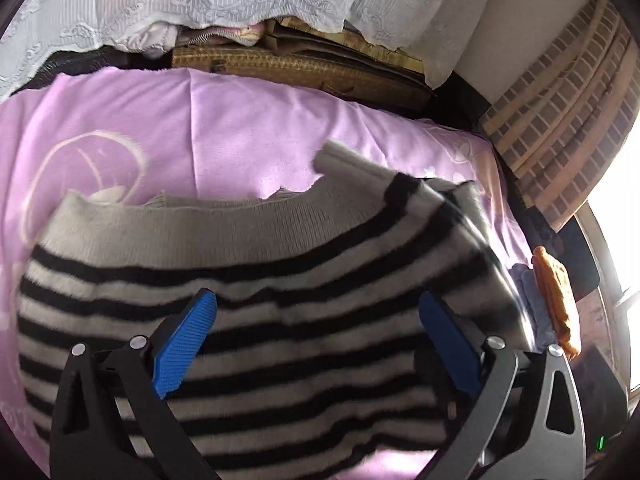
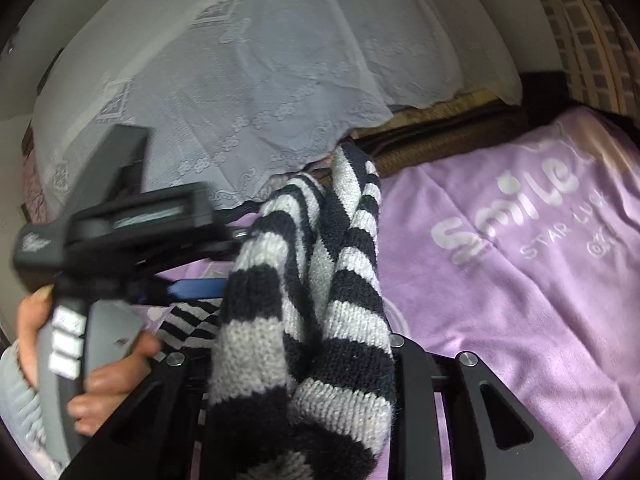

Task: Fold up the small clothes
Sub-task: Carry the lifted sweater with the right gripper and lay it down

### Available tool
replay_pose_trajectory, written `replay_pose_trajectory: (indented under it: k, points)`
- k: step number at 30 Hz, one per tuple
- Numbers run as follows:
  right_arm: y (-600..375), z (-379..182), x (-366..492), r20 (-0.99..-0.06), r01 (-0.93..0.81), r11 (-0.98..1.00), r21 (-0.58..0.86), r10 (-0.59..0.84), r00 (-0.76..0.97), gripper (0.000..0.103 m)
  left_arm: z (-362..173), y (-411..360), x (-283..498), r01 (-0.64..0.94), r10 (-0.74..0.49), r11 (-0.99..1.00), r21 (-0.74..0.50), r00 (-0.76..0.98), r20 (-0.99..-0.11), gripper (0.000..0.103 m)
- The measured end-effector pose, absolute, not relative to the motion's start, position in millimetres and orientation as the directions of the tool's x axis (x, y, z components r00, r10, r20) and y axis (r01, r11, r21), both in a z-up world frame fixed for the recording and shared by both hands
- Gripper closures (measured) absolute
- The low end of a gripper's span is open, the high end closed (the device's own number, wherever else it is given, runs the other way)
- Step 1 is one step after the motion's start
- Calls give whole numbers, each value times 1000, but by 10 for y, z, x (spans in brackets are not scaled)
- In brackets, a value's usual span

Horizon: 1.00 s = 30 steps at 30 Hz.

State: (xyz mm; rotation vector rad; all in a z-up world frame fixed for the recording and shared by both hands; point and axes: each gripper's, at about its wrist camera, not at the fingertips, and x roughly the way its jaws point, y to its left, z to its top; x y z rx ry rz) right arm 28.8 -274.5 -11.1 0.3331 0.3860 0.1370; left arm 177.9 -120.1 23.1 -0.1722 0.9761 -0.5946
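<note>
A black-and-white striped sweater (image 1: 248,280) lies spread on the lilac blanket (image 1: 224,128), its pale ribbed hem toward the far edge. The left tongs (image 1: 316,340) stand wide above its stripes, gripping nothing. The right tongs (image 2: 304,384) are clamped on a bunched striped sleeve (image 2: 320,280), raised off the blanket.

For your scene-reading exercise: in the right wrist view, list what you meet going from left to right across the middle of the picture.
The person's hand on the left gripper → striped sweater bunched upright → purple blanket printed "Smile".
</note>
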Motion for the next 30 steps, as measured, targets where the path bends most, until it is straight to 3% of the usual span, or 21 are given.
replay_pose_trajectory:
  k: [11, 19, 30]
  points:
    - [-2157, 104, 245, -346, -173, 951, 255, 257, 902, 77, 330, -677, 1956, 333, -577, 816, -472, 493, -650, 5]
    - [-1607, 246, 400, -361, -221, 940, 259, 306, 881, 76, 363, -109, 1965, 282, -531, 843, -457, 562, -634, 5]
    - [-573, 362, 509, -393, -315, 944, 102, 329, 859, 72, 448, 748, 1895, 200, -460, 872, -447, 647, -608, 5]
